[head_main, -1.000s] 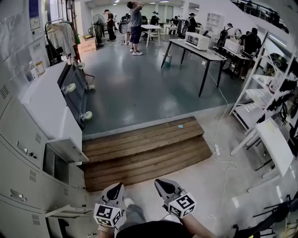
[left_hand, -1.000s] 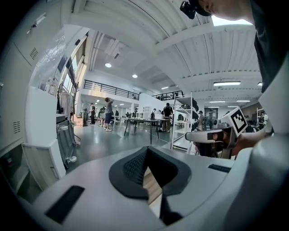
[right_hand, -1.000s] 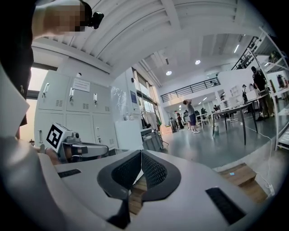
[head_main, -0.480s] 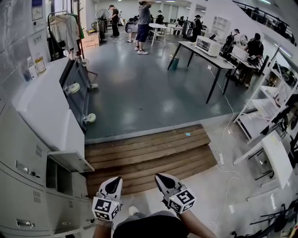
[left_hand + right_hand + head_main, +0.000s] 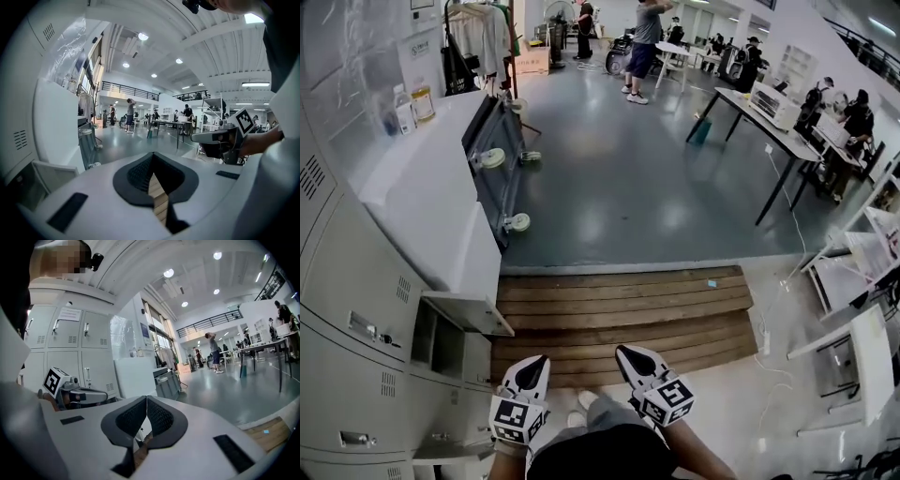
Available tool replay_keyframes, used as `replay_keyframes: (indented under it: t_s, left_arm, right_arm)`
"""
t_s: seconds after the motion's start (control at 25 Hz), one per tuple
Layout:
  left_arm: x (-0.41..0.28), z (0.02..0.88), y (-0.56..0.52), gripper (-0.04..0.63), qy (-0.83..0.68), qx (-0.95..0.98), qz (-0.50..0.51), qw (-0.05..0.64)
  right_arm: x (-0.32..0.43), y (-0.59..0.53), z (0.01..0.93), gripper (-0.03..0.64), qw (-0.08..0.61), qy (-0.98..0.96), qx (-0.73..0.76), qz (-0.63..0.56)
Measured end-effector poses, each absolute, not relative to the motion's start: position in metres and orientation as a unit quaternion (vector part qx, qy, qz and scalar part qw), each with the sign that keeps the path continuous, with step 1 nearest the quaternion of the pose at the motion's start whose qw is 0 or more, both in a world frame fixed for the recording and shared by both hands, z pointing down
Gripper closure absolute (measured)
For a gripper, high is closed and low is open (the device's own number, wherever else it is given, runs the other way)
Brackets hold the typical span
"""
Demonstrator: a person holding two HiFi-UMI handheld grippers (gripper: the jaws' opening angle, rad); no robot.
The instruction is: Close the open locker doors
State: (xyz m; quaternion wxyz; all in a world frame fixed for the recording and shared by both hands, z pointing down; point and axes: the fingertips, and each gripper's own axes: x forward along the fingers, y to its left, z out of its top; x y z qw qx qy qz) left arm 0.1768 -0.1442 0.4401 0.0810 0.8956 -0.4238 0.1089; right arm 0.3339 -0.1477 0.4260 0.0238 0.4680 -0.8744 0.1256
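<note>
Both claws are sitting low and side by side, pointing forward, wrists level.

The left claw (image 5: 533, 366) is a white moulded shell with black ribbed pads (image 5: 139, 172). It's clenched tip to tip with nothing in it. Only brown planks are showing through the slot behind the pads in the left gripper view. The right claw (image 5: 628, 357) is the same build, also clenched and empty. Each is carrying a black-and-white marker cube (image 5: 516, 419) at the rear.

Task items:
- **Lockers:** the lockers (image 5: 356, 300) are standing off to the left of the left claw. They're grey painted sheet metal with flat rectangular fronts, louvre vents and small handles.
- **Upper door:** the upper open door (image 5: 472, 314) is hanging out edge-on, ahead and left of the left claw. The dark compartment (image 5: 441, 342) is sitting behind it.
- **Lower door:** the lower open door (image 5: 450, 448) is sticking out just left of that claw's cube. It's near, but I'm not seeing contact.

Ahead of both claws I'm seeing the wooden platform (image 5: 623, 314), with brown boards running crosswise. The glossy grey floor (image 5: 619, 178) is lying beyond it.

Compared with a second ago, the view is swinging toward the lockers and they're filling more of the left side. The upper door is sitting closer to the left claw, and the platform is sliding right. Both claws are holding the same spot in the head view and staying clenched.
</note>
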Motion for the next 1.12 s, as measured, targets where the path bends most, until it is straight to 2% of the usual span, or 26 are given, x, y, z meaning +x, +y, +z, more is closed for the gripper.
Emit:
replay_keyframes:
  t_s: [0.6, 1.12]
  left_arm:
    - [0.097, 0.446, -0.210, 0.577, -0.555, 0.818, 0.114, 0.100]
    - [0.007, 0.464, -0.173, 0.577, -0.700, 0.687, 0.124, 0.151]
  right_arm:
    - [0.237, -0.273, 0.427, 0.588, 0.046, -0.940, 0.313, 0.125]
    - [0.116, -0.308, 0.475, 0.586, 0.098, -0.977, 0.137, 0.133]
